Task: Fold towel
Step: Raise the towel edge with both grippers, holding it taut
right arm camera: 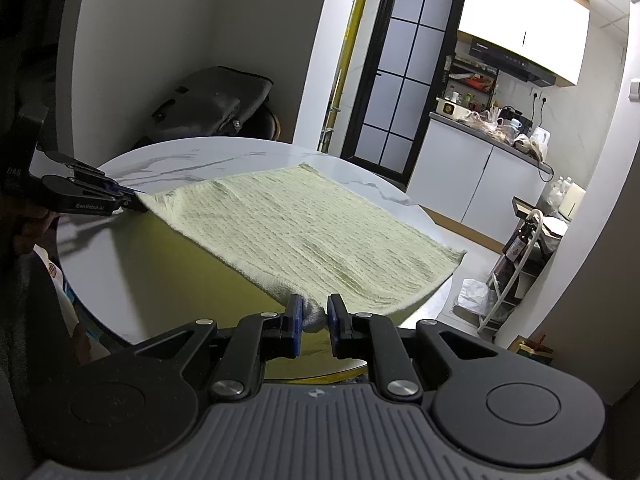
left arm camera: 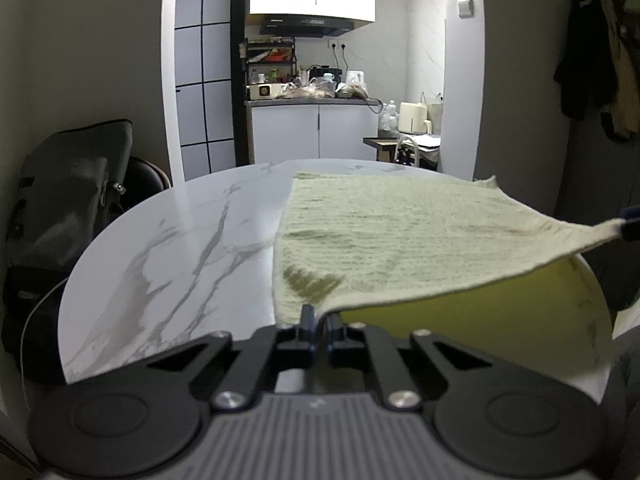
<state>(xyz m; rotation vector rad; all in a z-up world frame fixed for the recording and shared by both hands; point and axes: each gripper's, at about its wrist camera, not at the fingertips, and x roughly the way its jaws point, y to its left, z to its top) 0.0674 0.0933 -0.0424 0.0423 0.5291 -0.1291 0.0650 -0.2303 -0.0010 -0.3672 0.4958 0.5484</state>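
Observation:
A pale yellow-green waffle towel [left arm camera: 400, 240] lies spread on a round white marble table [left arm camera: 168, 248], its near edge lifted off the top. My left gripper [left arm camera: 319, 320] is shut on the towel's near left corner. My right gripper [right arm camera: 314, 320] is shut on the towel's near right corner [right arm camera: 312, 316], which bunches between the blue pads. In the right wrist view the towel [right arm camera: 312, 232] stretches from my left gripper [right arm camera: 136, 202] to my right one, and its far half rests on the table [right arm camera: 168, 160]. My right gripper's tip shows at the right edge of the left wrist view [left arm camera: 630, 228].
A dark bag on a chair [left arm camera: 76, 196] stands beside the table's left side. Behind is a kitchen counter [left arm camera: 312, 100] with clutter, a glass-panel door [right arm camera: 400, 80] and a white rack [right arm camera: 516, 264] on the floor to the right. Clothes hang at right [left arm camera: 592, 60].

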